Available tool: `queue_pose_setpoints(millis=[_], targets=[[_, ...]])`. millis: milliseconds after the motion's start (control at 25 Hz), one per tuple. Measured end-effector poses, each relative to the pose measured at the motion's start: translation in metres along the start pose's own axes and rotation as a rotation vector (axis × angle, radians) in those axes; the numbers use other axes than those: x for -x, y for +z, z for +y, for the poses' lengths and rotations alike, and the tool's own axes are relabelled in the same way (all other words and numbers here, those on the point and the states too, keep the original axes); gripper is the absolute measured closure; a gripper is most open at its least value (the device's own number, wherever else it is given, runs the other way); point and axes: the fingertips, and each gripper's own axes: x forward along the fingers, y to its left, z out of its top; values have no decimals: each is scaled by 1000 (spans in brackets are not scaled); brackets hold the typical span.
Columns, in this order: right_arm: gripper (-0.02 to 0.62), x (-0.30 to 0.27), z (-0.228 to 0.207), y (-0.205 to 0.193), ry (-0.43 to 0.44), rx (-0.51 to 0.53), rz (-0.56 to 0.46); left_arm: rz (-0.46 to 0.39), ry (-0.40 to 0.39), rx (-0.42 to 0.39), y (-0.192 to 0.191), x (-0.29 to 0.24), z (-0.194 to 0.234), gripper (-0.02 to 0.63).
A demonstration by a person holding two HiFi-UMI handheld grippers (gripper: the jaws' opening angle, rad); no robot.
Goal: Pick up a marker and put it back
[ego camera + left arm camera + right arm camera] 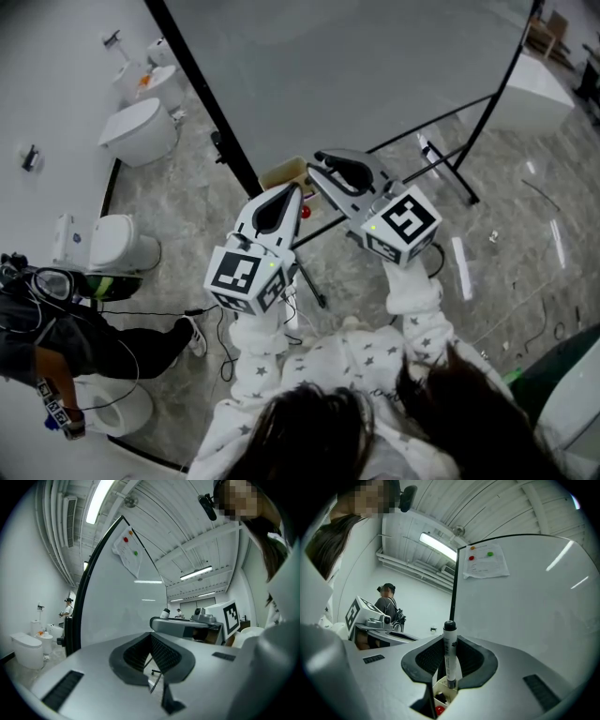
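The right gripper [448,666] clamps one white marker [450,648] upright above one box [442,688]. The left gripper [151,654] has its two jaws together, empty.

Showroom hall — toilets [120,246], whiteboard [356,66], marble floor [525,225]

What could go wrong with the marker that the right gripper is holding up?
1. The right gripper pinches the marker upright, with its top poking out past the jaws, so it might tip or slip out.
2. The box below looks small and already has things in it, so the marker could miss it or bump them.
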Motion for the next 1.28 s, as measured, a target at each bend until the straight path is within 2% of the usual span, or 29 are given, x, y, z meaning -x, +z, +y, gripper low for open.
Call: queue_pose_setpoints(millis=[240, 400, 600, 1280], targets=[[514, -8, -4, -13, -1, -3, 16, -17, 40, 10, -6, 3, 13, 604], [514, -19, -10, -38, -1, -21, 40, -23, 85, 9, -11, 6, 24, 604], [514, -31, -17, -68, 1, -44, 64, -19, 103, 9, -19, 2, 37, 604], [514, -35, -26, -130, 29, -69, 88, 8, 105, 11, -53, -20, 43, 604]])
